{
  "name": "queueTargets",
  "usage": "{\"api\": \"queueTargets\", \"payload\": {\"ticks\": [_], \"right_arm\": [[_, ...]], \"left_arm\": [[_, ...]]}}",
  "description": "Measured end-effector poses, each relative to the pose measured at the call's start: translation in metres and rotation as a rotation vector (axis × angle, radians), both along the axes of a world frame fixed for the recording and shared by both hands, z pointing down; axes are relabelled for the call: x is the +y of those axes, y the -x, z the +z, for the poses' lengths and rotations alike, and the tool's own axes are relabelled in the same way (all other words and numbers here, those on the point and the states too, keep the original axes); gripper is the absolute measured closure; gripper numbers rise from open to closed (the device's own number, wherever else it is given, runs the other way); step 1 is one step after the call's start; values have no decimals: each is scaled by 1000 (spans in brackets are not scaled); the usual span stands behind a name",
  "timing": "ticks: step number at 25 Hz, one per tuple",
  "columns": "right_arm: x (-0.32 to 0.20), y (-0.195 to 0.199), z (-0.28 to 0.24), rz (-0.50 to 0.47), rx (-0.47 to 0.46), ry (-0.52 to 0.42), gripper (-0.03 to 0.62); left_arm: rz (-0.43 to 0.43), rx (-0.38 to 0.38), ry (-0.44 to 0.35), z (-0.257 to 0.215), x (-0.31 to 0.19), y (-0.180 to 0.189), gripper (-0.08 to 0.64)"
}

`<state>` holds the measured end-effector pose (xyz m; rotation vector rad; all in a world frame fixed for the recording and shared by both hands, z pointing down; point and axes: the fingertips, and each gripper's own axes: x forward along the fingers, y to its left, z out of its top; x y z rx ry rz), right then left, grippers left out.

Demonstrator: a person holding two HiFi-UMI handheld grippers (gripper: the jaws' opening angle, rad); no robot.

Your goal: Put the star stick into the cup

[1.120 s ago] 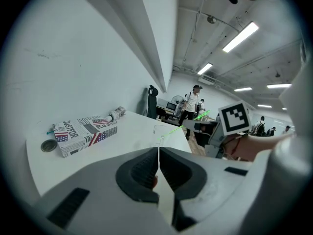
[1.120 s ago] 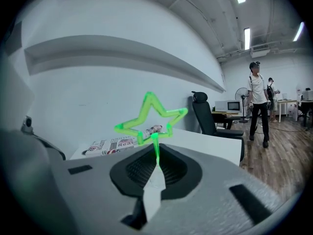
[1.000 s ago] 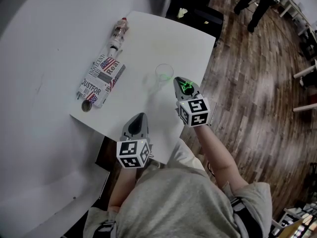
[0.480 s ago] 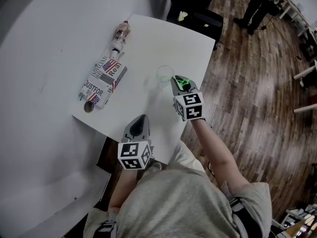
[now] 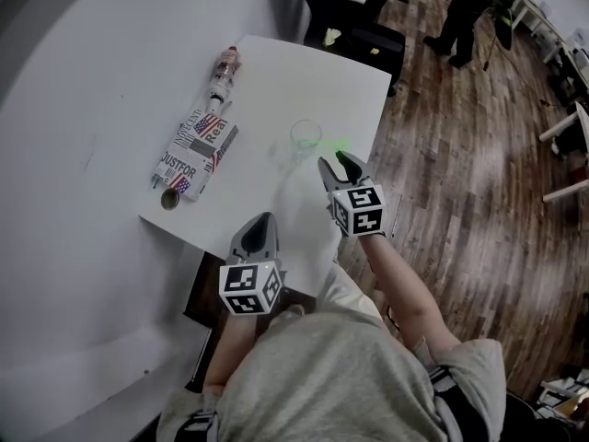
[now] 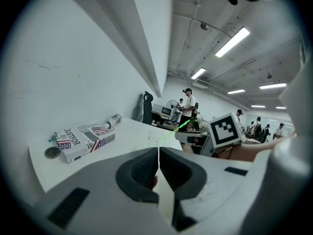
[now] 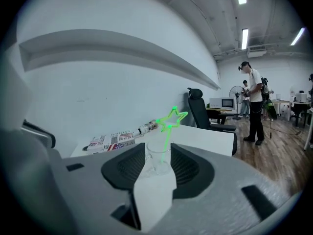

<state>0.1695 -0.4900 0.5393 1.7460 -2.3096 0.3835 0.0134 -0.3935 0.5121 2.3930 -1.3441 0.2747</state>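
A clear cup [image 5: 306, 136] stands on the white table [image 5: 276, 81], and the green star stick [image 5: 335, 144] leans out of it toward the right. In the right gripper view the cup [image 7: 158, 159] sits just beyond the jaws, with the star [image 7: 172, 119] rising from it. My right gripper [image 5: 333, 161] hangs a little short of the cup; its jaws are opening, wide apart, and nothing is pressed between them. Near the table's front edge my left gripper [image 5: 260, 221] is shut, jaws together on nothing [image 6: 158, 168].
A newspaper-print box [image 5: 195, 148] lies on the left of the table, with a small bottle [image 5: 221, 70] beyond it and a small round cap [image 5: 169, 199] at its near end. A black chair [image 5: 354, 17] stands behind the table. A person [image 5: 465, 7] stands far off on the wooden floor.
The right gripper carried the star stick up to the cup, then opened and drew back toward me. The stick now stands in the cup. The left gripper stayed put.
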Motion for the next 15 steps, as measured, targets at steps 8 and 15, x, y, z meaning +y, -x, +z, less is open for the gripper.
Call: {"api": "queueTargets", "payload": {"ticks": [8, 15], "right_arm": [[51, 0, -21, 49, -15, -31, 428], [99, 15, -52, 61, -33, -93, 435]], "left_arm": [[35, 17, -31, -16, 26, 8, 549], [63, 26, -61, -27, 50, 20, 549]]}}
